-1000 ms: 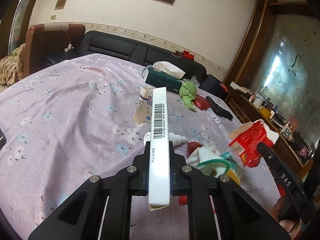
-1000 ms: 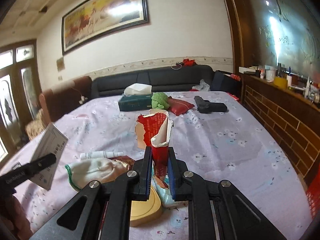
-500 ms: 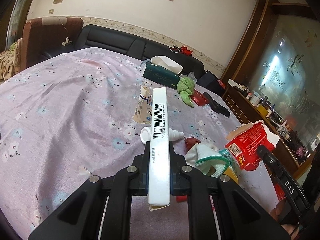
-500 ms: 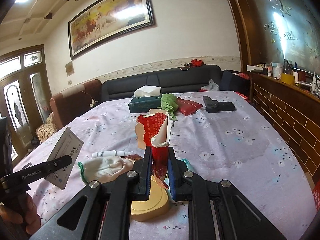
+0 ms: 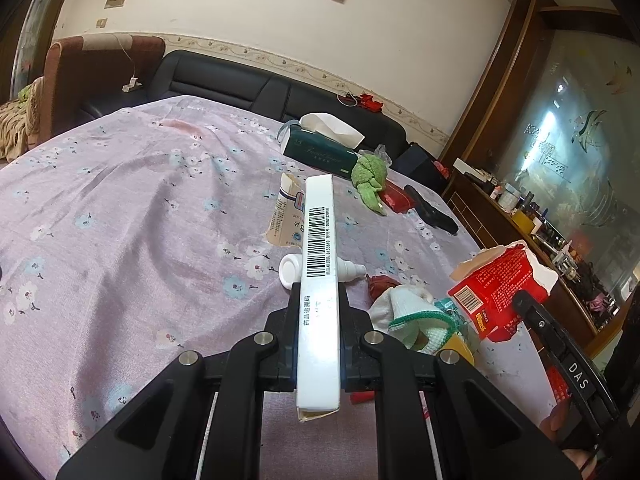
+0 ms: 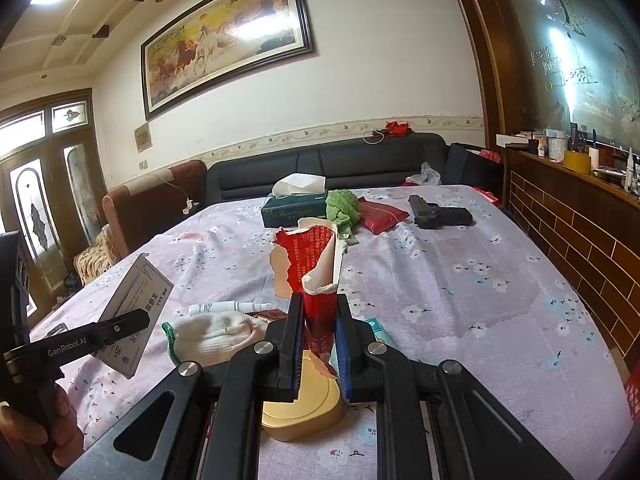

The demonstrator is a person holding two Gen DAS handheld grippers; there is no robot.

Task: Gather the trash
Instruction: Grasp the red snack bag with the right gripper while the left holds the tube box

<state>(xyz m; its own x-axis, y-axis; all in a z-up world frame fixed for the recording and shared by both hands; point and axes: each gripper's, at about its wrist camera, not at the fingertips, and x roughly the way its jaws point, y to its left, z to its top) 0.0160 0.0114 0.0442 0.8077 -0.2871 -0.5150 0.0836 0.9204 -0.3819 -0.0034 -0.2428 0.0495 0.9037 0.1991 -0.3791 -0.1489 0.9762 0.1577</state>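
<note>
The left gripper (image 5: 319, 312) has its fingers pinching a long white box (image 5: 319, 280), barcode side up, held above the worktop (image 5: 120, 220). The right gripper (image 6: 316, 332) has its fingers pinching a torn red carton (image 6: 310, 268), upright between them.

Just beyond the left fingers lie a small white bottle (image 5: 344, 268) and a flattened paper pack (image 5: 290, 216). To their right sit a white glove with a green cuff (image 5: 412, 312) and, partly hidden under the right fingers, a yellow tin (image 6: 304, 412).

Farther back — a green tissue box (image 6: 296, 210), a green cloth (image 6: 342, 208), a red pouch (image 6: 380, 214) and a black pistol-shaped object (image 6: 438, 214).

The worktop wears a lilac flowered cloth. Behind it stand a black sofa (image 6: 320, 164), a framed horse painting (image 6: 228, 36) and, at right, a cluttered wooden sideboard (image 6: 572, 208).

Each gripper shows in the other's view, held by a bare hand (image 6: 60, 416).
</note>
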